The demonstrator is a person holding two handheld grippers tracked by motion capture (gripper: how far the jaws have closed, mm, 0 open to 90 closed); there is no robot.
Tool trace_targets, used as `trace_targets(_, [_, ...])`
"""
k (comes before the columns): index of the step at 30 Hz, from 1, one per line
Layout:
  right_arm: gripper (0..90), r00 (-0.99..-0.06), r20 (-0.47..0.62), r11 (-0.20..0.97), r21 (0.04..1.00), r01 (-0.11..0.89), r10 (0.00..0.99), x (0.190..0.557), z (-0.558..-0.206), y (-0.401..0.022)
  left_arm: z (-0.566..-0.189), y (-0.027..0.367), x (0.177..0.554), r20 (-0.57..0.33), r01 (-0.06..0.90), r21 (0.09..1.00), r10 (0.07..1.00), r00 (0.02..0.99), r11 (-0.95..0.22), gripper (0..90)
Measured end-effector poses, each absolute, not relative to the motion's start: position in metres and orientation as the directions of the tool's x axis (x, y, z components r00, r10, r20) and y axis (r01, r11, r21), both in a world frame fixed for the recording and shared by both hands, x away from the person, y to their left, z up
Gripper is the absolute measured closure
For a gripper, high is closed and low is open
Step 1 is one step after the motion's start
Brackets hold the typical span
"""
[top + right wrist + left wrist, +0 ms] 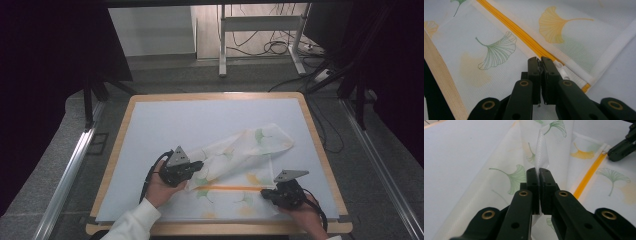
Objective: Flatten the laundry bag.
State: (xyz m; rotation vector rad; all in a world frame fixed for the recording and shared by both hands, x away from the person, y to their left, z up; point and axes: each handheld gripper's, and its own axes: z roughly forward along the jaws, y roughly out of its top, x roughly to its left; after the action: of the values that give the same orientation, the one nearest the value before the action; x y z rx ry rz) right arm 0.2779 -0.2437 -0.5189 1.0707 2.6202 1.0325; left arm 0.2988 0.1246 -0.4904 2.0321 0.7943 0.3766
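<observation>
A white mesh bag [240,150] printed with green and yellow ginkgo leaves lies on the pale mat, its upper part folded over toward the far right. An orange zipper [232,188] runs across its near half. My left gripper [200,165] is shut on a raised fold of the mesh [541,147], which stands up between the jaws of the left gripper [539,171]. At the zipper's right end my right gripper [264,192] is shut; in its own view the right gripper [539,60] pinches the zipper pull where the orange zipper [519,31] ends.
The wooden table edge [439,75] runs close along the bag's near side. The pale mat [165,120] lies bare to the left and far side. Beyond the table stand a metal frame [260,25] and floor cables.
</observation>
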Motion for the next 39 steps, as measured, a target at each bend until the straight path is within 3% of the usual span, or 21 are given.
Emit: trace_targets(39, [85.7, -0.747, 0.129, 0.521, 0.639, 0.565, 0.652, 0.279, -0.519, -0.244, -0.497, 0.168, 0.354, -0.052, 0.475, 0.821, 0.786, 0.616, -0.317, 87.9])
